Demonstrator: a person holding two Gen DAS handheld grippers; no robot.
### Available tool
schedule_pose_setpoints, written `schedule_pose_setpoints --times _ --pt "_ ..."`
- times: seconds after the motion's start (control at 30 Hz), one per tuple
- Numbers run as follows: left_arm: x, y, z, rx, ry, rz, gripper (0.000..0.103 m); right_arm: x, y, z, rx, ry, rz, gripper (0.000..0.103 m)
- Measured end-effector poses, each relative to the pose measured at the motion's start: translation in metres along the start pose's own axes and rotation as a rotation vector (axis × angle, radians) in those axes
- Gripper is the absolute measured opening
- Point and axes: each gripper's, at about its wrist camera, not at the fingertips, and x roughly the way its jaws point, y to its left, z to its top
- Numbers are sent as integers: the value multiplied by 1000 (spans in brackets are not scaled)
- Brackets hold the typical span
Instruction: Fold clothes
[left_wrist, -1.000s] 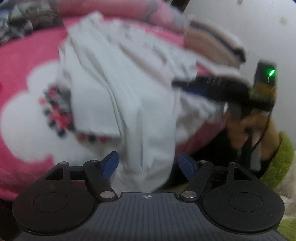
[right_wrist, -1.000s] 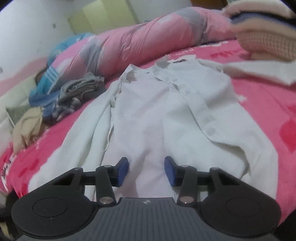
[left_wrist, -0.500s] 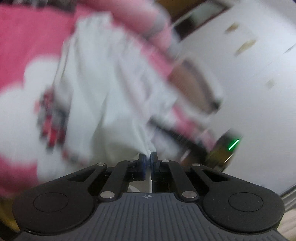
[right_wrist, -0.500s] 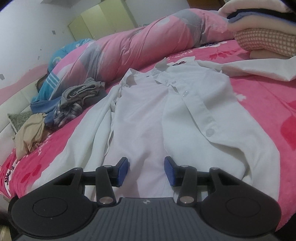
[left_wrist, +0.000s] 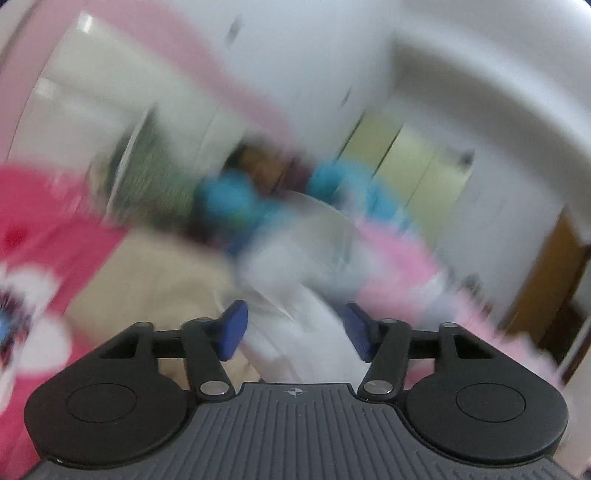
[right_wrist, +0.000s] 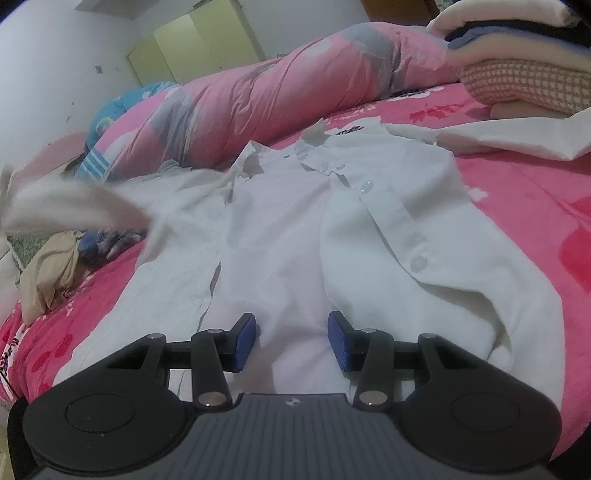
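Pink bedding (left_wrist: 33, 229) and pale walls dominate the heavily blurred left wrist view. Left gripper (left_wrist: 293, 328): jaws apart, white cloth (left_wrist: 303, 332) visible between them; contact cannot be determined.

Right wrist view: white shirt (right_wrist: 295, 221) lies spread, front open, on the bedding, its collar at 12 o'clock. Right gripper (right_wrist: 291, 338): jaws apart over the hem. Folded clothes stack (right_wrist: 517, 59) at 1 o'clock.
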Motion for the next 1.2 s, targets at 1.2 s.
schedule_pose_setpoints --times 1.2 --pt "-122 -26 -190 205 626 -514 61 -25 21 16 164 143 296 6"
